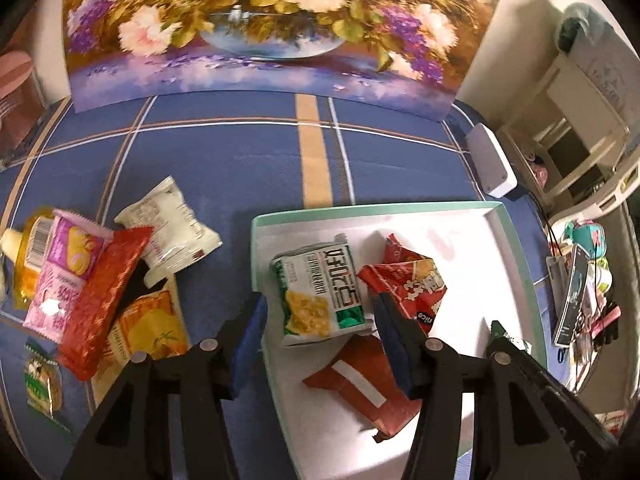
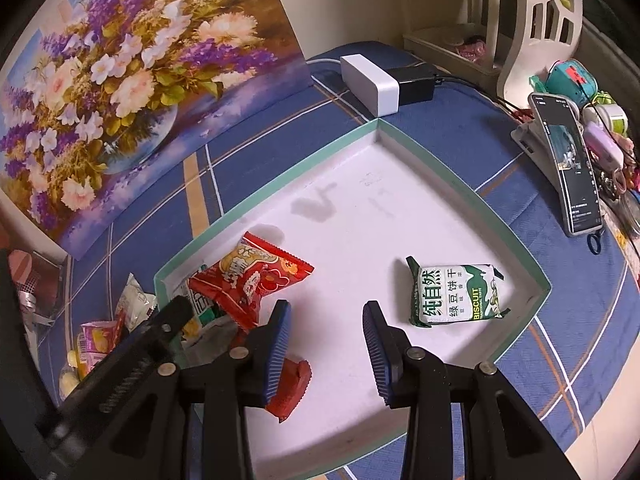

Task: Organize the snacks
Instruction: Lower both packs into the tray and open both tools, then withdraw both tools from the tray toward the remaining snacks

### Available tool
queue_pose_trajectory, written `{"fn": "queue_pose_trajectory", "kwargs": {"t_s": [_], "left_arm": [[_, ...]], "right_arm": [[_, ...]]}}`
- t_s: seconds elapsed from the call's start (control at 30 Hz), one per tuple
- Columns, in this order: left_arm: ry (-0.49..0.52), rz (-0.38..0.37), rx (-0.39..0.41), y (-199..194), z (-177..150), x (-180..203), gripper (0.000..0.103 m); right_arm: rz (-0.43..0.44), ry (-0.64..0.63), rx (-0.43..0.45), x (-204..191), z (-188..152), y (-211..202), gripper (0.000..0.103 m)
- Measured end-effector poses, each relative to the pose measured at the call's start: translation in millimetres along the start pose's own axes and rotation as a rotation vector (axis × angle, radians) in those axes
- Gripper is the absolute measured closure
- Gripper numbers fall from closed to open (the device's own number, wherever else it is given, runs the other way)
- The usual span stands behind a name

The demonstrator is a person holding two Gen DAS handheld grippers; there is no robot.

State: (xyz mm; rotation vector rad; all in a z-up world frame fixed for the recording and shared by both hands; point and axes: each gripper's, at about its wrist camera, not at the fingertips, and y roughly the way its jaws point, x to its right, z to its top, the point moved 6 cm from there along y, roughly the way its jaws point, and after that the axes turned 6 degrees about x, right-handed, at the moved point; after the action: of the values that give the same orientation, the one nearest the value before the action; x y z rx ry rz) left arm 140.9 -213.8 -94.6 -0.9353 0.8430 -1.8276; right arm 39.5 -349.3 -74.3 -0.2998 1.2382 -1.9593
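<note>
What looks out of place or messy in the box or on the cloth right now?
Nothing spilled or torn. In the box, the green corn-snack pack and two red packs lie heaped askew at one corner, while the green biscuit pack lies alone. A gray smudge marks the box floor. More snacks sit jumbled outside.

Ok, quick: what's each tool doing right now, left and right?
Left tool: open, green pack lies between its fingers, not gripped.
Right tool: open, empty.
</note>
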Motion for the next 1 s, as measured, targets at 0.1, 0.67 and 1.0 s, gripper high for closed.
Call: {"fn": "queue_pose_trajectory", "kwargs": {"t_s": [0.1,0.67,1.0], "left_arm": [[-0.037,0.028,-0.012,-5.3,-0.1,-10.1,0.046],[-0.129,0.15,-0.026,-21.9,-7.3,-54.9,0.019],[-0.134,0.271,0.047,-36.3,-9.4,-80.1,0.0]], "right_arm": [[-0.003,-0.001,-0.011,0.7,-2.3,2.2,0.063],[-0.041,-0.074,-0.061,-6.3,-14.6,14.2,0.022],[-0.036,-0.078,-0.026,-8.1,-12.2,11.6,0.0]]}}
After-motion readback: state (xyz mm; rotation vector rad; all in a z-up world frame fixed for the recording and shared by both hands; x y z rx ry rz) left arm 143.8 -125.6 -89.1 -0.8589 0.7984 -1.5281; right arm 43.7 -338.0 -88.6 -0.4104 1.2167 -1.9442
